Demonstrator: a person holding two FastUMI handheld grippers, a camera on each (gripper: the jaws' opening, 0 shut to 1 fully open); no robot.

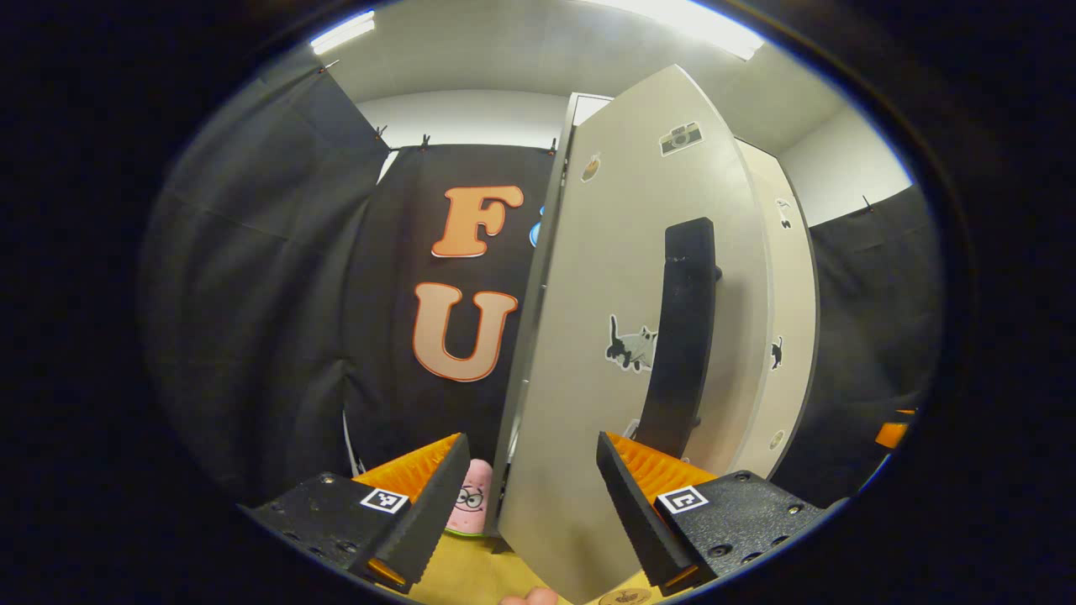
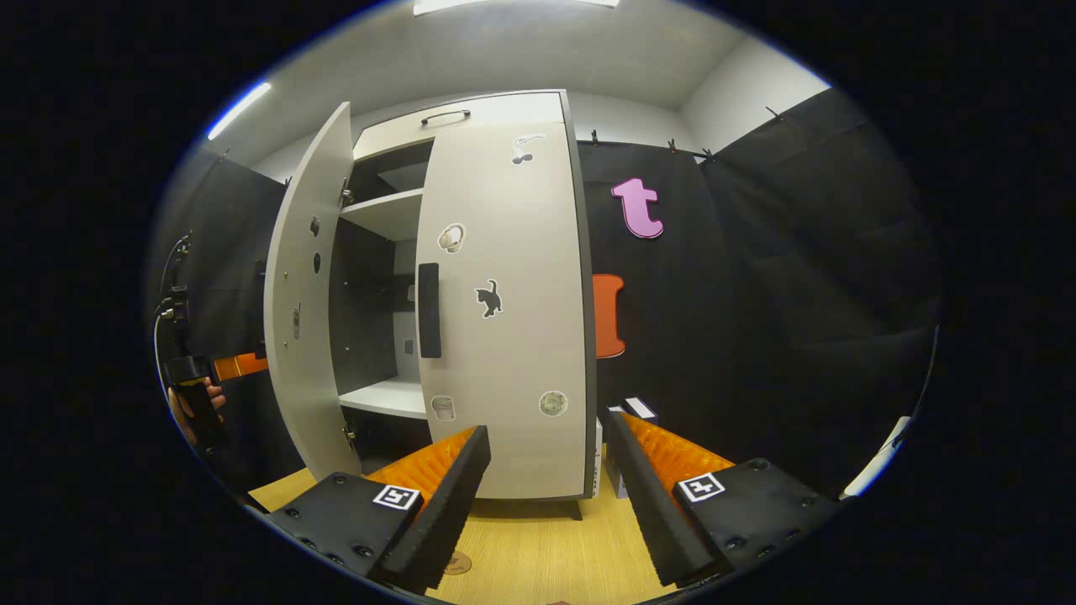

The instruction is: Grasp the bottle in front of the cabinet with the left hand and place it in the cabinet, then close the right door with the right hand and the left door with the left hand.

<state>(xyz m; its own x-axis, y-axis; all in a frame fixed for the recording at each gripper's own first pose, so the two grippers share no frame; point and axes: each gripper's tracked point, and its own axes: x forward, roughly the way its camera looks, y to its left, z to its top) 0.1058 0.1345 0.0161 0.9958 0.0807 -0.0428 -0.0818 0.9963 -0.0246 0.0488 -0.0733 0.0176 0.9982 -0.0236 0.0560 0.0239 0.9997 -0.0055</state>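
Observation:
The cabinet's left door (image 1: 605, 277) stands ajar right in front of my left gripper (image 1: 531, 445). It carries a black handle (image 1: 685, 328) and a cat sticker. That gripper is open, and the door's lower part rises between its spread fingers; I cannot tell if they touch it. The right door (image 1: 794, 319) lies flat behind it. In the right gripper view the right door (image 2: 504, 336) is closed and the left door (image 2: 303, 311) swings outward, showing shelves (image 2: 387, 395). My right gripper (image 2: 546, 428) is open and holds nothing, a little way from the cabinet. A hand (image 2: 197, 403) holds the left gripper (image 2: 244, 366) behind the left door.
A pink star-shaped toy (image 1: 471, 496) sits low beside the left door. The cabinet stands on a light wooden surface (image 2: 538, 546) with a small round disc (image 2: 456, 563) on it. Small white boxes (image 2: 635, 409) rest by the cabinet's right side. Black cloth walls surround the booth.

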